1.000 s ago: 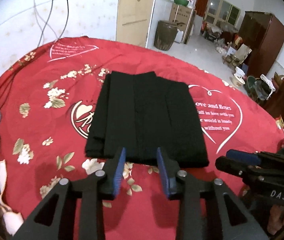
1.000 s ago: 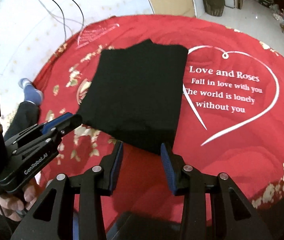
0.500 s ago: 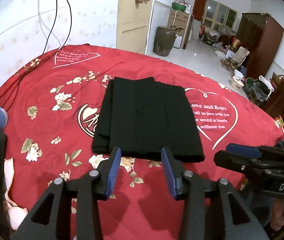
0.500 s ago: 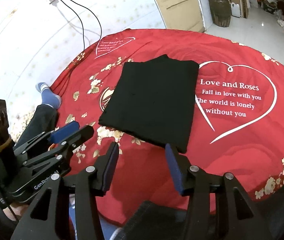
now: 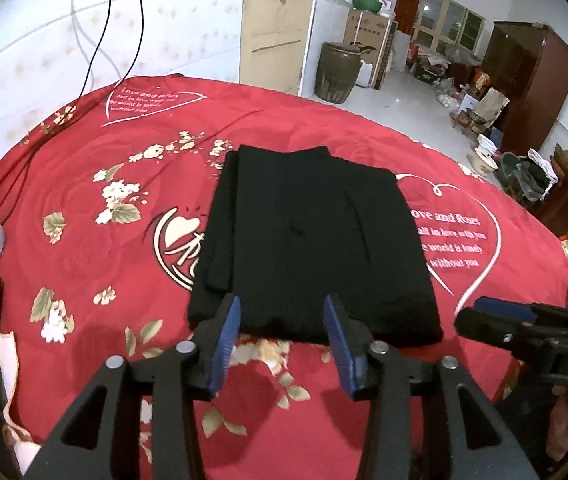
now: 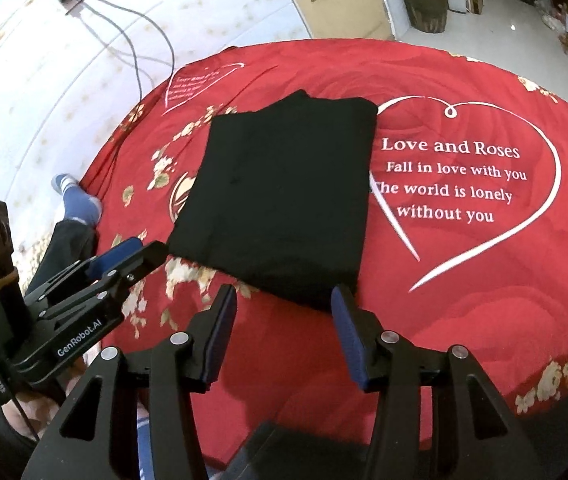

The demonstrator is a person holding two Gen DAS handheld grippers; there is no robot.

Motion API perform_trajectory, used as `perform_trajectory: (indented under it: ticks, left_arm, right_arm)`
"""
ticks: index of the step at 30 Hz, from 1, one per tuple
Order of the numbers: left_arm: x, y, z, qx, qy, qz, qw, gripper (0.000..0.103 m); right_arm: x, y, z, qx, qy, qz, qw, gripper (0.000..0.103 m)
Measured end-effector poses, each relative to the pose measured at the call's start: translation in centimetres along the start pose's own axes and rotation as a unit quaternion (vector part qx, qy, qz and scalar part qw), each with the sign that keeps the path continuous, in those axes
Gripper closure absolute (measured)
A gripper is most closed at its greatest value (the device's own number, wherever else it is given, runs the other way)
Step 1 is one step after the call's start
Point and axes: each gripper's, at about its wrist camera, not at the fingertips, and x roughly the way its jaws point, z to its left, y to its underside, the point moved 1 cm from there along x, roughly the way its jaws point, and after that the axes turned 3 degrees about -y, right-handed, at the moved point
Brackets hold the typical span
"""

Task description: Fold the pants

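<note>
The black pants [image 5: 308, 240] lie folded into a flat rectangle on the red bedspread [image 5: 84, 208]; they also show in the right wrist view [image 6: 284, 192]. My left gripper [image 5: 282, 320] is open and empty, just short of the near edge of the pants. My right gripper [image 6: 284, 312] is open and empty, near the pants' near right corner. Each gripper shows in the other's view: the right one [image 5: 500, 312] at the right, the left one [image 6: 132, 256] at the left.
The bedspread has white hearts with lettering [image 6: 452, 176] and flower prints. A wall with hanging cables [image 5: 96, 40] is behind the bed. A dark jar [image 5: 336, 72], boxes and a brown wardrobe [image 5: 532, 80] stand on the floor beyond. A person's leg and sock [image 6: 76, 200] are at the left.
Both grippers have pulled back and up from the pants and their jaws have opened wider. The pants have not moved.
</note>
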Motion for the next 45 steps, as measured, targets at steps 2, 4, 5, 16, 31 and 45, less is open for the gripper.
perform_trajectory:
  ticks: [2,4,5,16,31,45]
  left_arm:
    - [0.8,-0.4,0.4,-0.001,-0.001,0.004,1.0000,0.051]
    - [1.8,-0.9,0.7,0.003,0.004,0.006,1.0000,0.050]
    - [2.3,-1.2,1.0,0.004,0.005,0.007,1.0000,0.049]
    - [8.0,-2.7,5.1,-0.043,0.038,0.032,0.9978,0.040]
    - [9.1,-3.0,4.6,-0.053,0.070,0.005,0.9962,0.054]
    - [4.4,-4.8,3.7,-0.051,0.055,-0.017,0.9971,0.087]
  right_arm:
    - [0.3,-0.6,-0.5,0.006,-0.002,-0.001,1.000,0.044]
    - [0.9,-1.4,-1.0,0.005,0.000,0.002,1.000,0.044]
    - [1.2,-1.8,-1.3,0.007,-0.001,0.004,1.000,0.044]
    - [5.7,-5.6,-4.6,0.030,-0.001,0.013,0.999,0.044]
    - [8.0,-7.3,-5.8,0.067,-0.075,-0.006,0.995,0.054]
    - [6.1,-7.8,-4.8,0.059,-0.111,-0.020,0.992,0.088]
